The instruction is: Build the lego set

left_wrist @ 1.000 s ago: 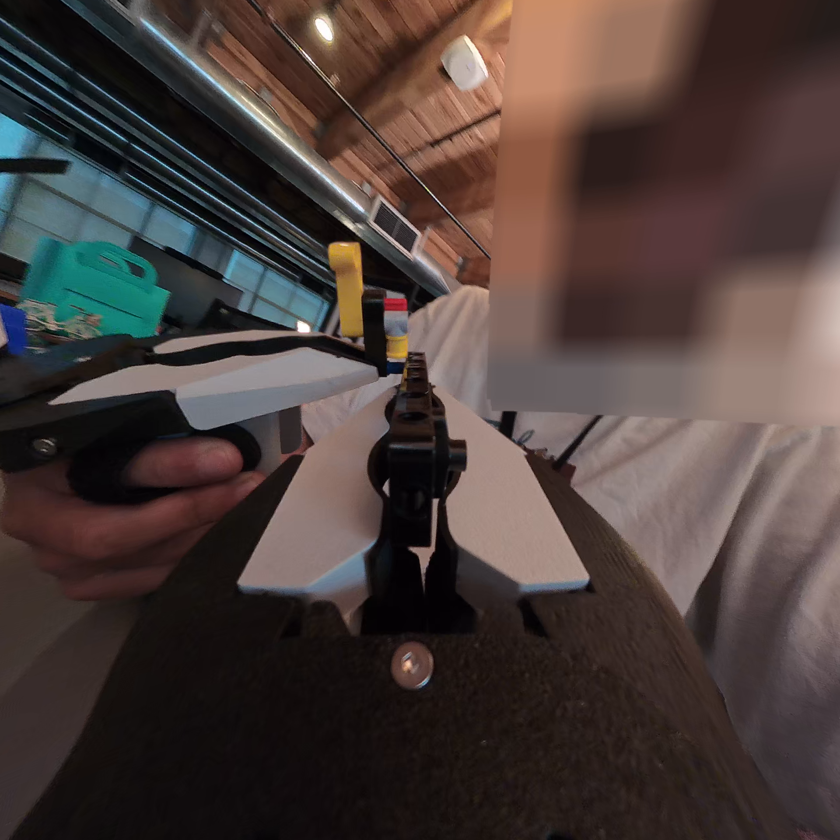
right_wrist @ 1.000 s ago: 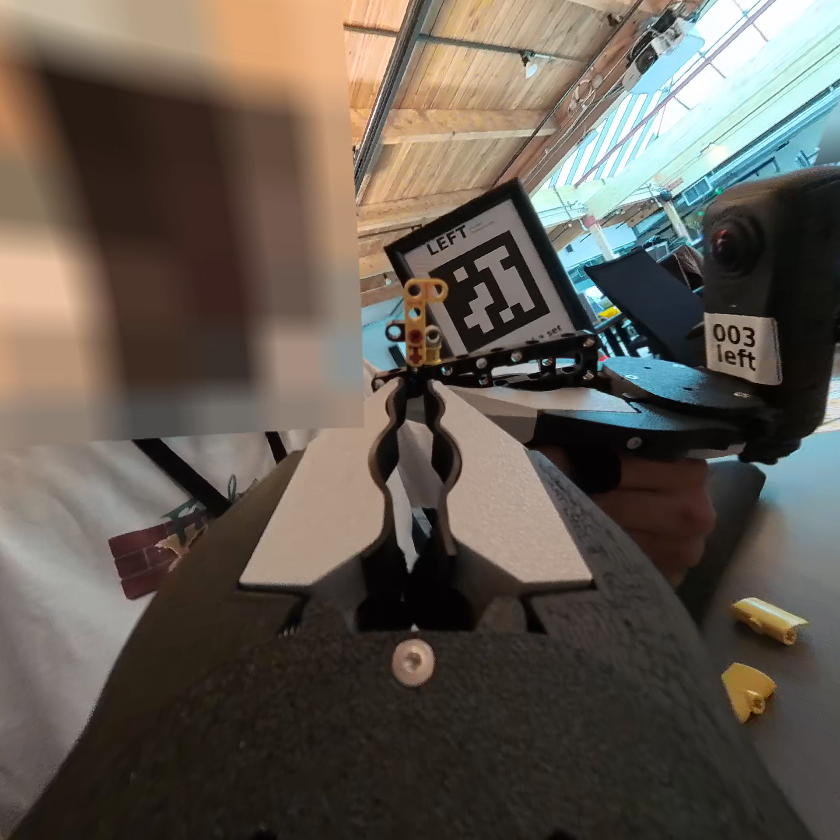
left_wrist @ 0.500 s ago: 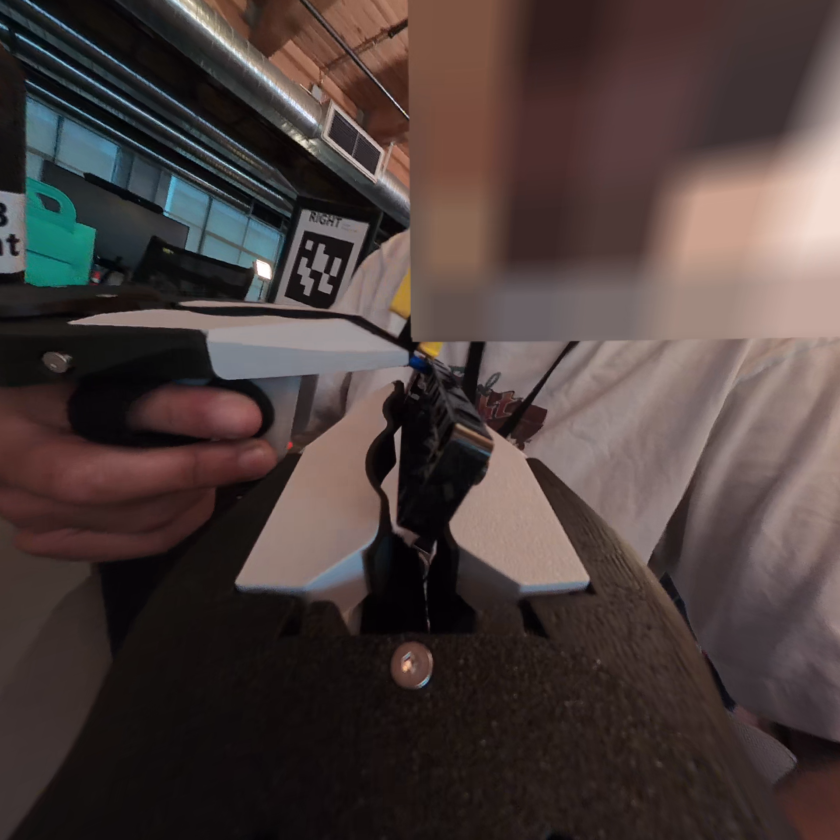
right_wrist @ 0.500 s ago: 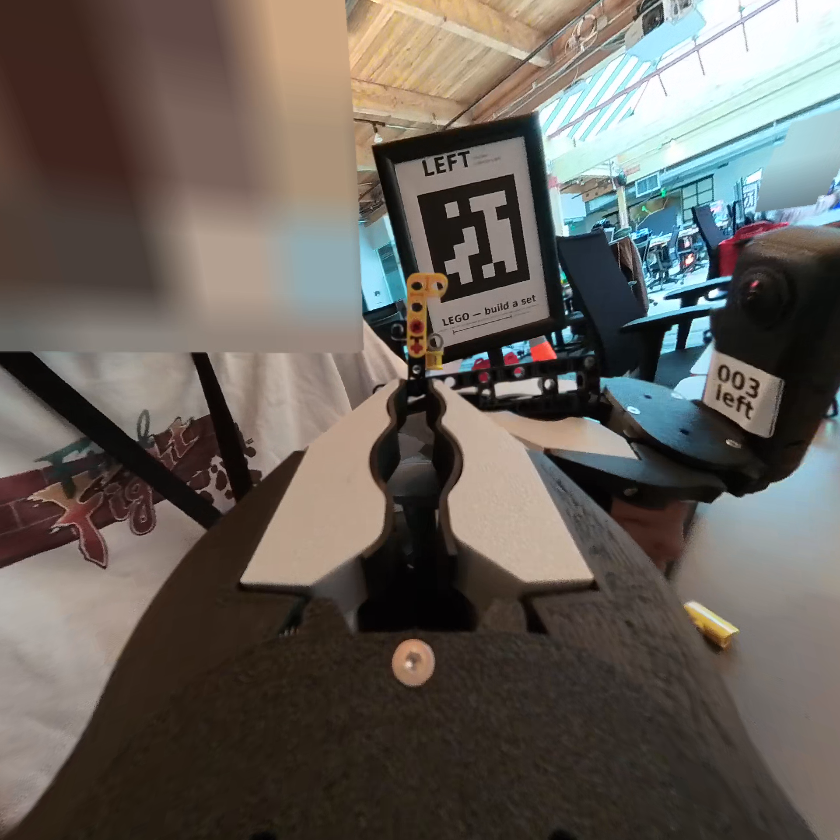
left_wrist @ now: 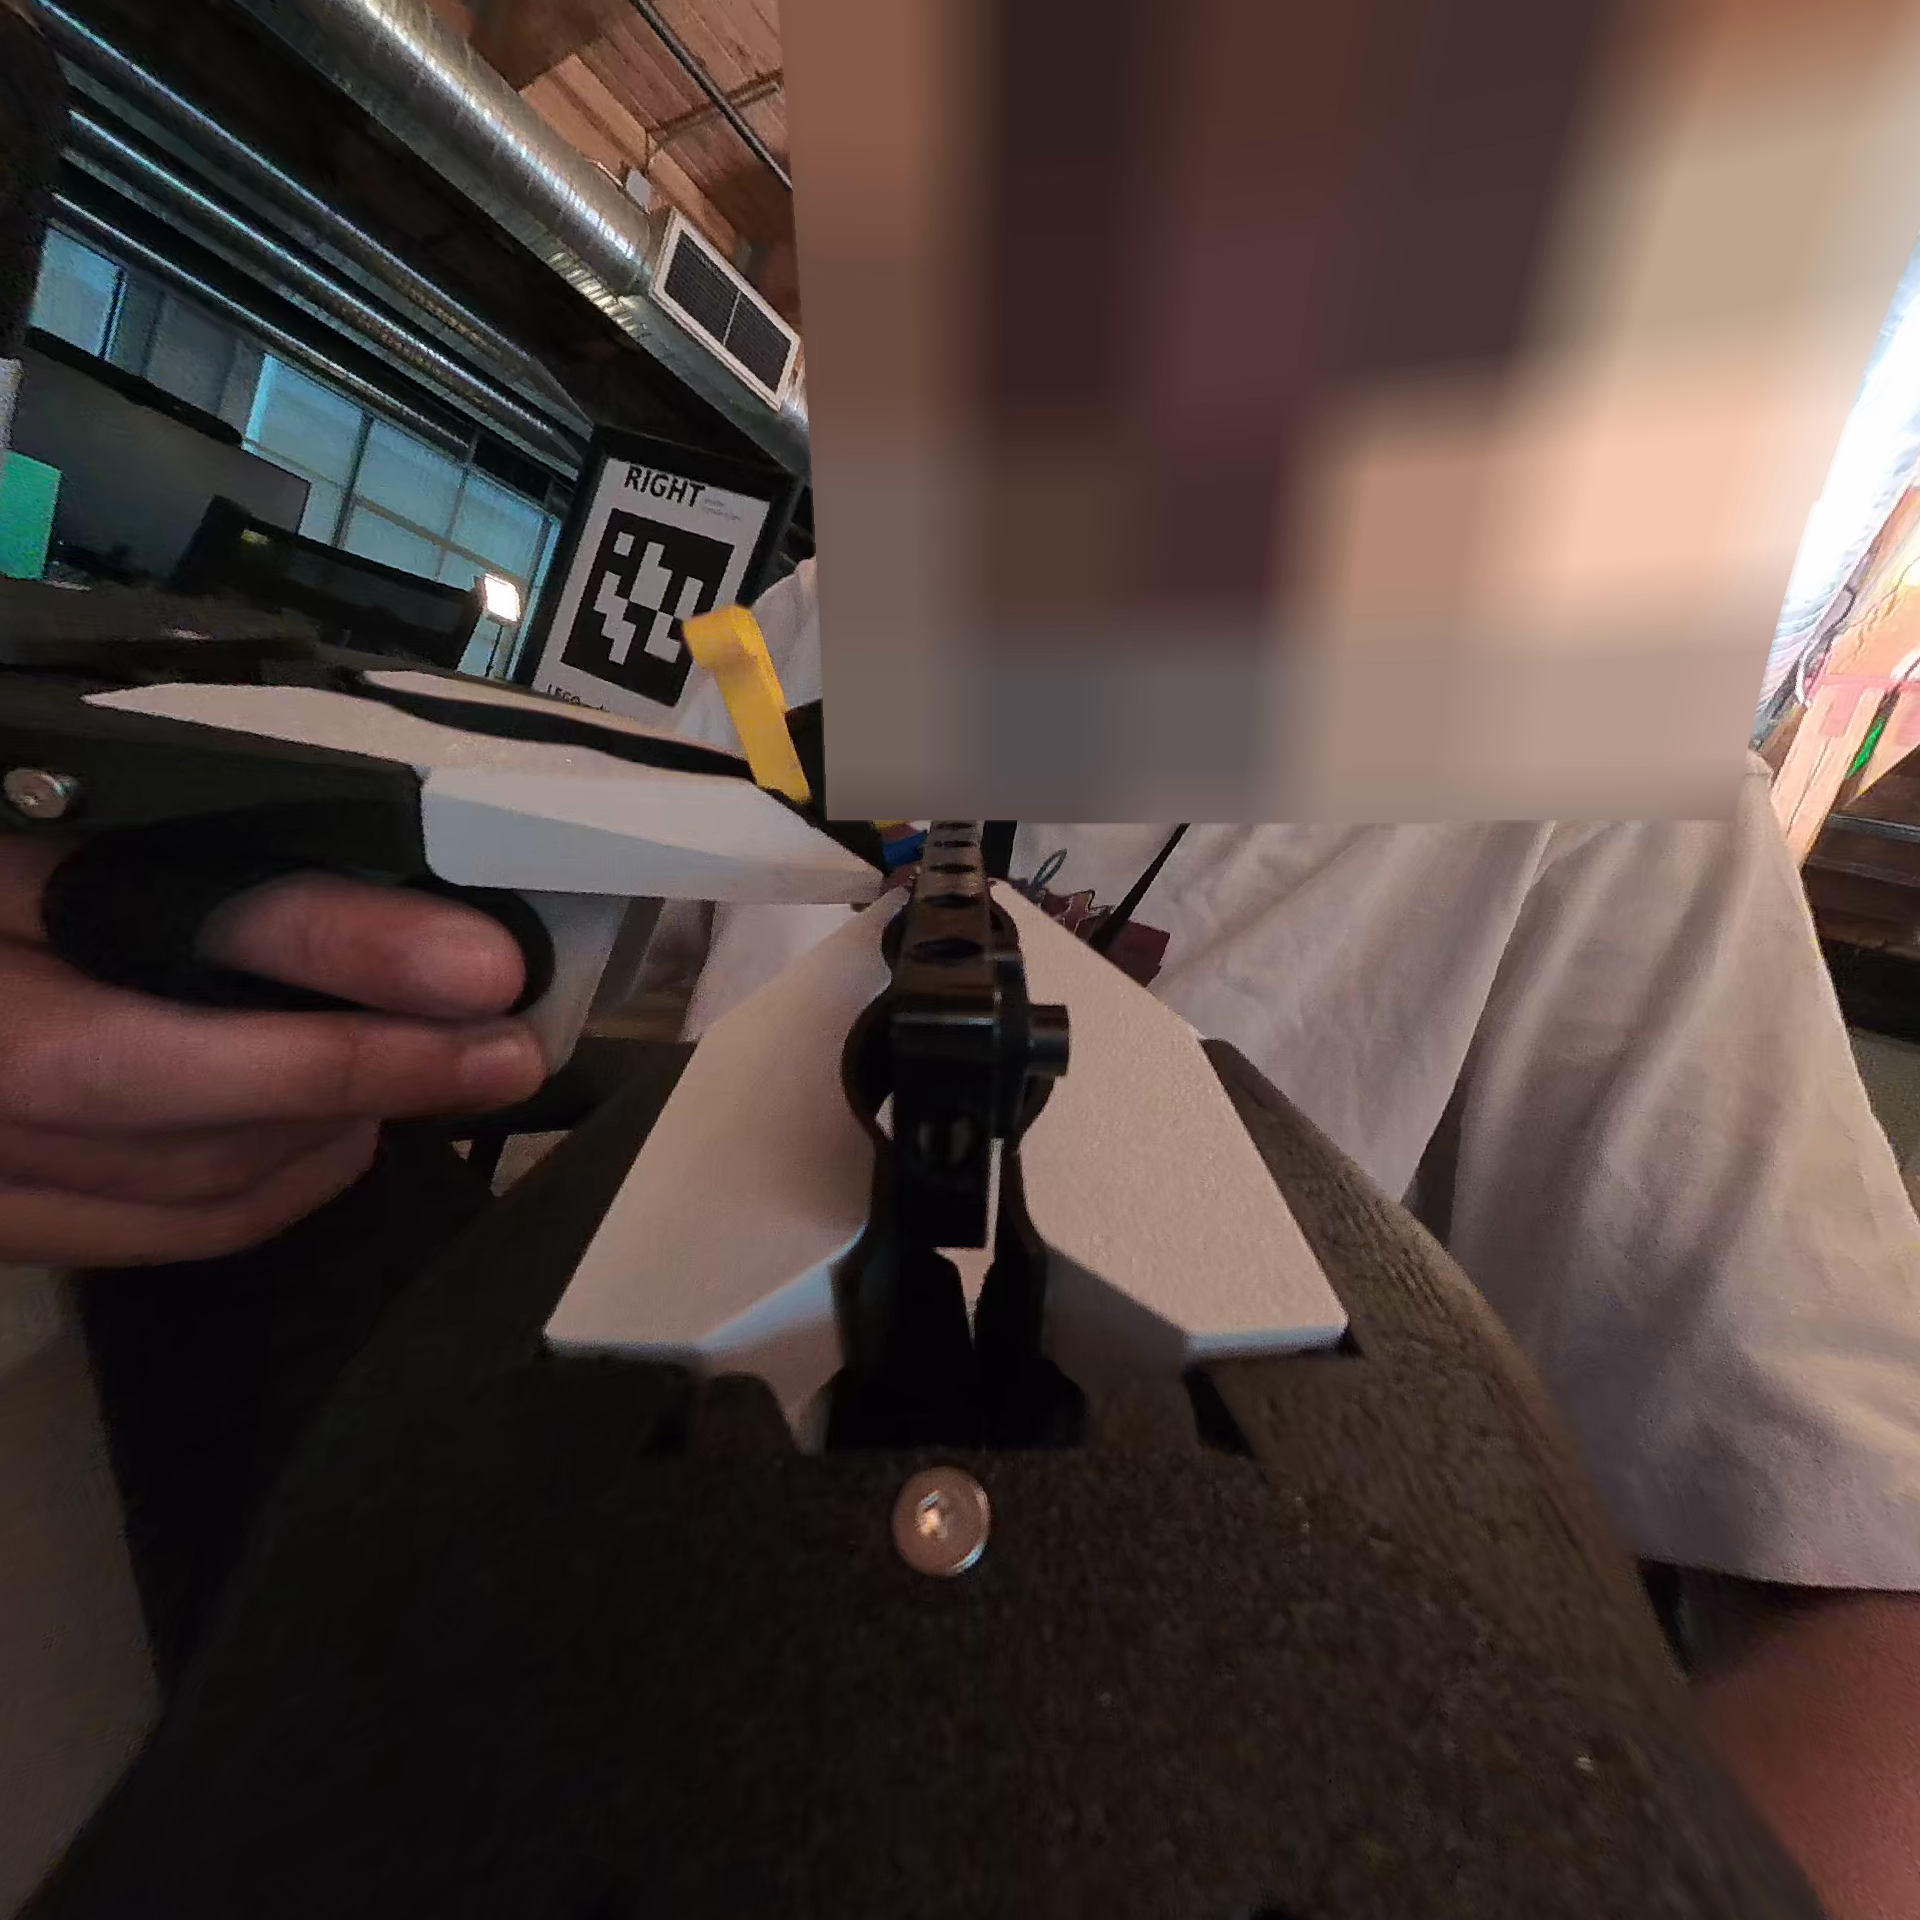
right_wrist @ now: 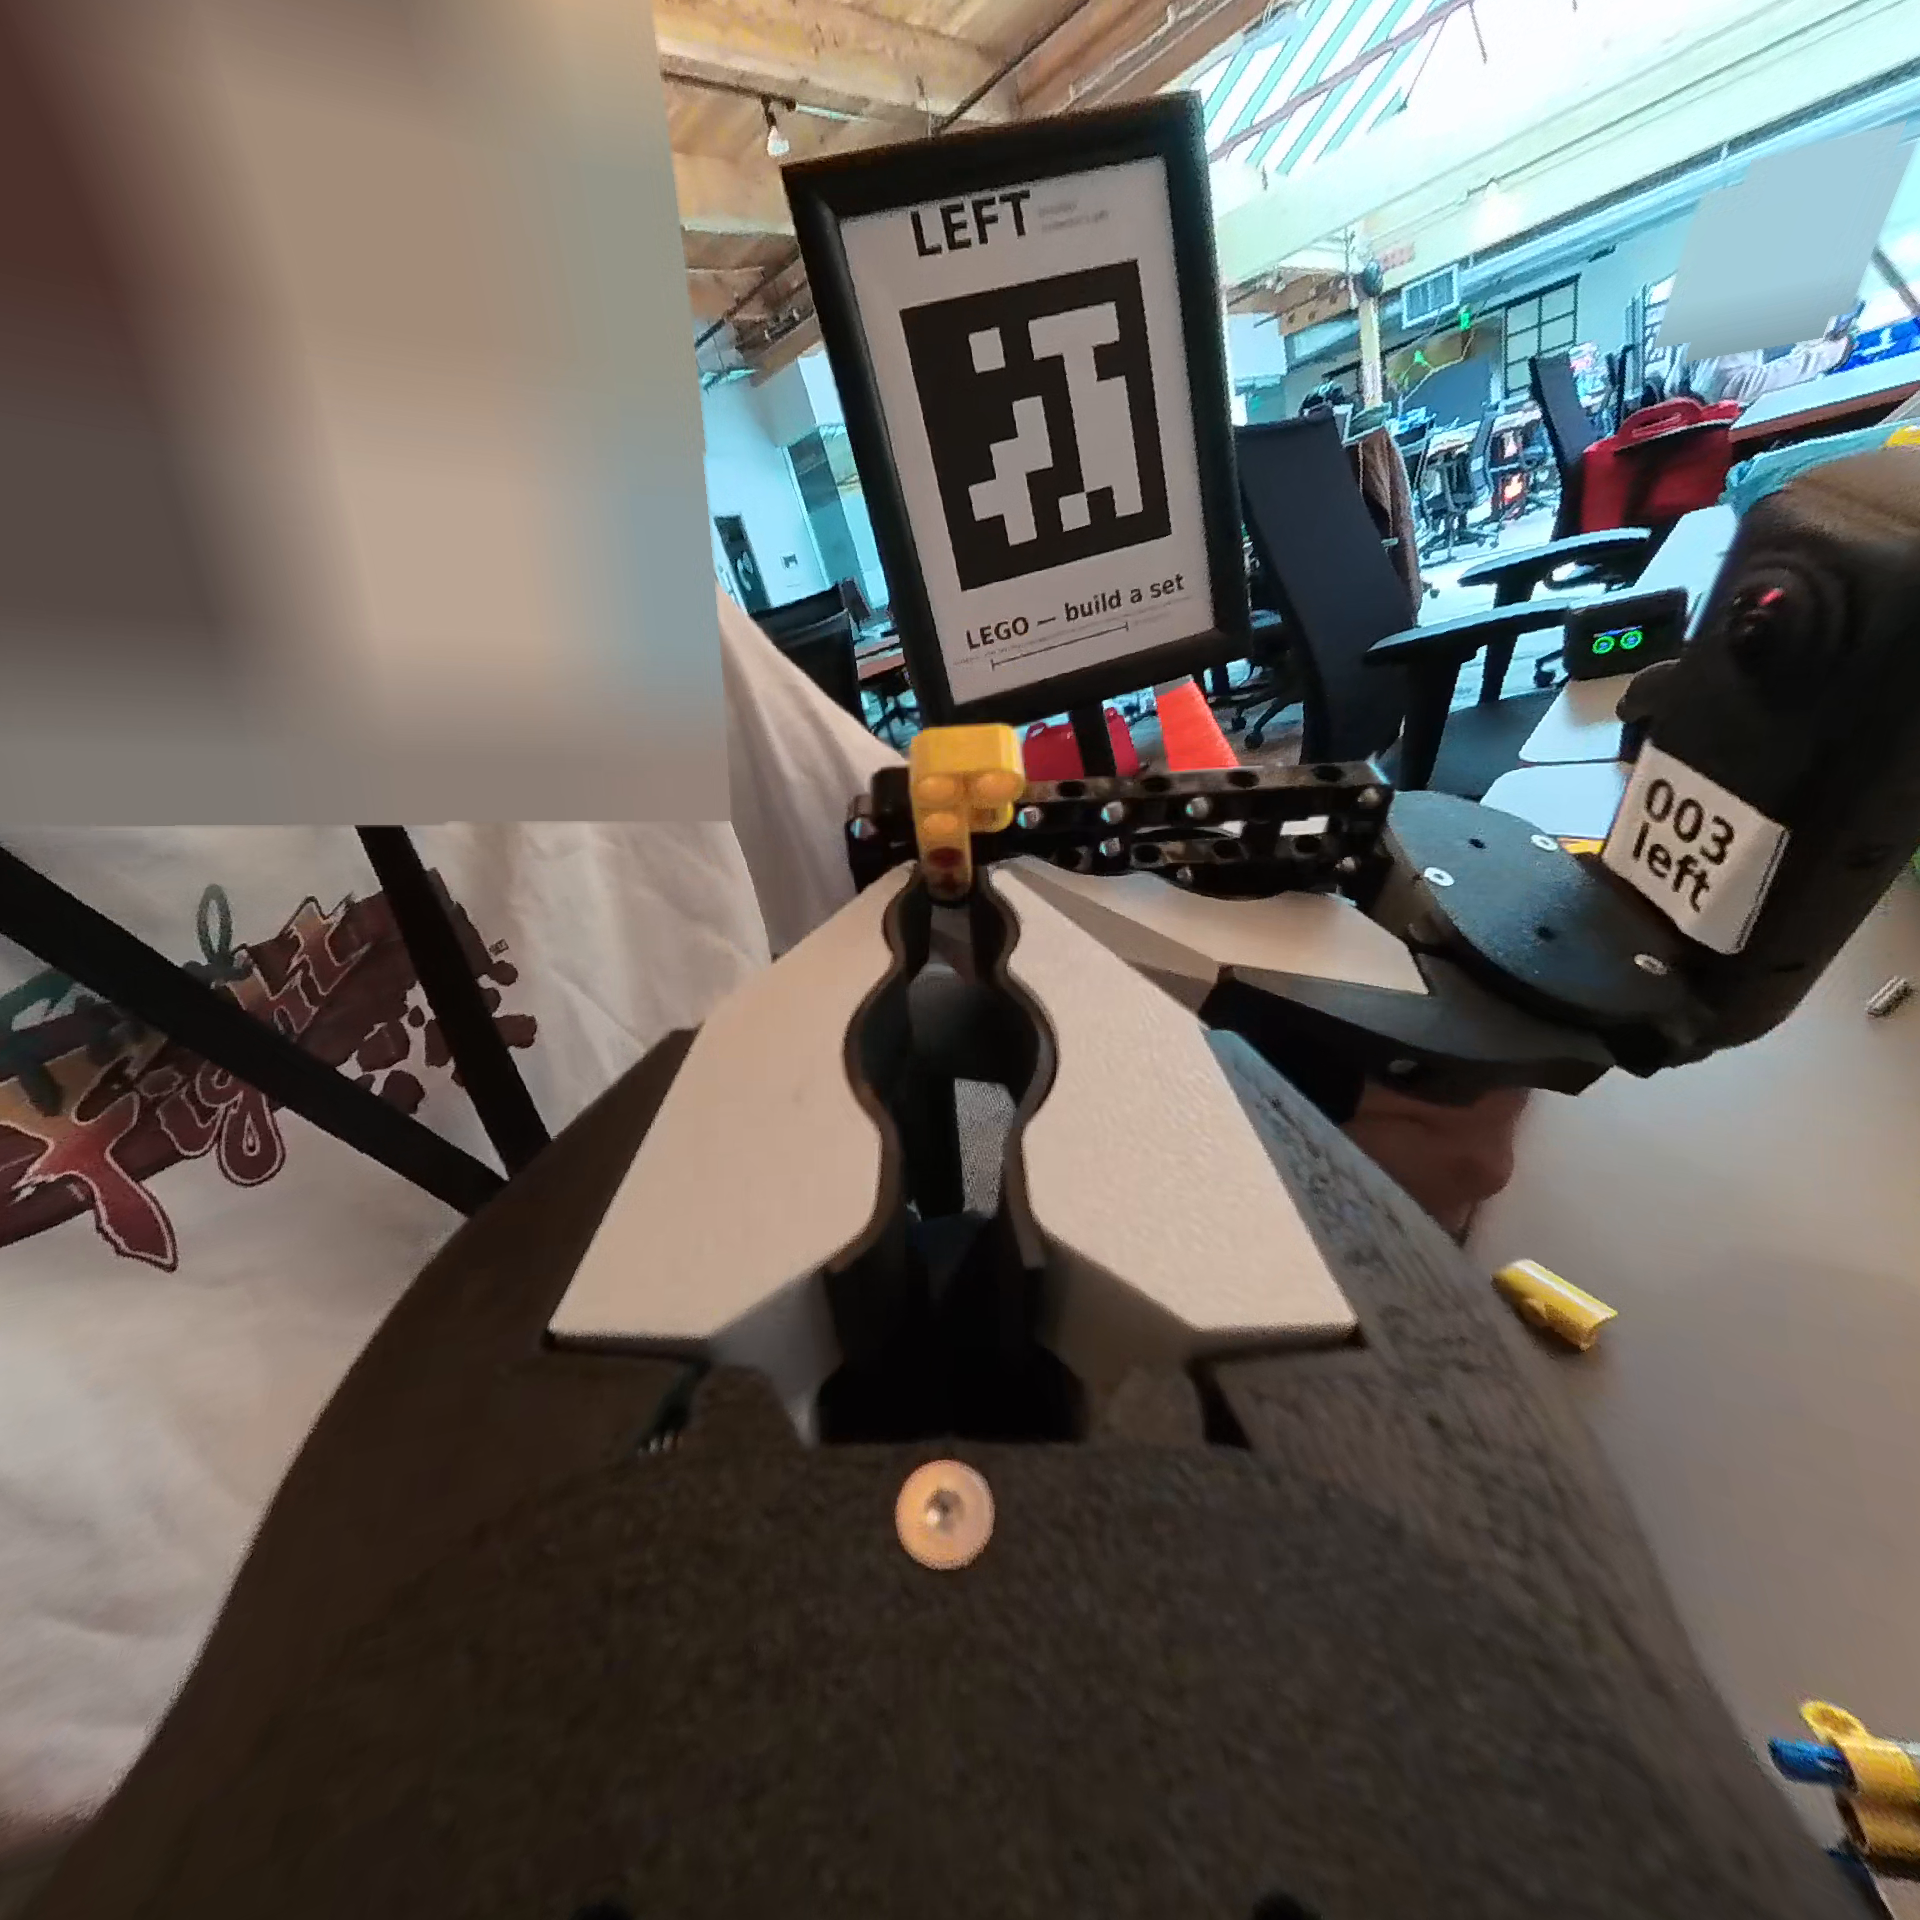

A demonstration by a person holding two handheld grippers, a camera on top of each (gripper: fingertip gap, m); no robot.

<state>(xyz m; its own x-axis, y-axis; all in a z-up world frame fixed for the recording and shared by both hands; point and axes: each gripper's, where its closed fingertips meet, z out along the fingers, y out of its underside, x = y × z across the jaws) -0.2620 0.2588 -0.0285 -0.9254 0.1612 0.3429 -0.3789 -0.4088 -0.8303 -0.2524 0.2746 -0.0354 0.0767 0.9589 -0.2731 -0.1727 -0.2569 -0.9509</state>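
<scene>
1. Far left of the left wrist view: a hand (left_wrist: 239,1049) wrapped round the grip of the right gripper (left_wrist: 868,883), fingertips nearly touching the black beam frame (left_wrist: 951,935). Likely brought in sideways to seat a part on the frame's far end.
2. Just right of that: a yellow piece (left_wrist: 753,686) rising above the right gripper's tips, with a framed marker sign (left_wrist: 655,592) behind.
3. Centre of the left wrist view: left gripper (left_wrist: 940,1039) clenched on the black frame, held end-on and off the table, apparently as a steady anchor for the joining.
4. Left of the right wrist view: white printed shirt (right_wrist: 260,1039) of the person, close behind the work.
5. Centre: right gripper (right_wrist: 948,899) closed on the stem of the yellow T-shaped piece (right_wrist: 961,795), pressed against the left end of the black frame (right_wrist: 1132,821); whether fully seated, hard to tell.
6. Right: left gripper's body (right_wrist: 1538,935) holding the frame level from the other end.
7. Far right: spare yellow parts (right_wrist: 1553,1317) lying on the table (right_wrist: 1714,1455), well apart from the build, seemingly awaiting later steps.
</scene>
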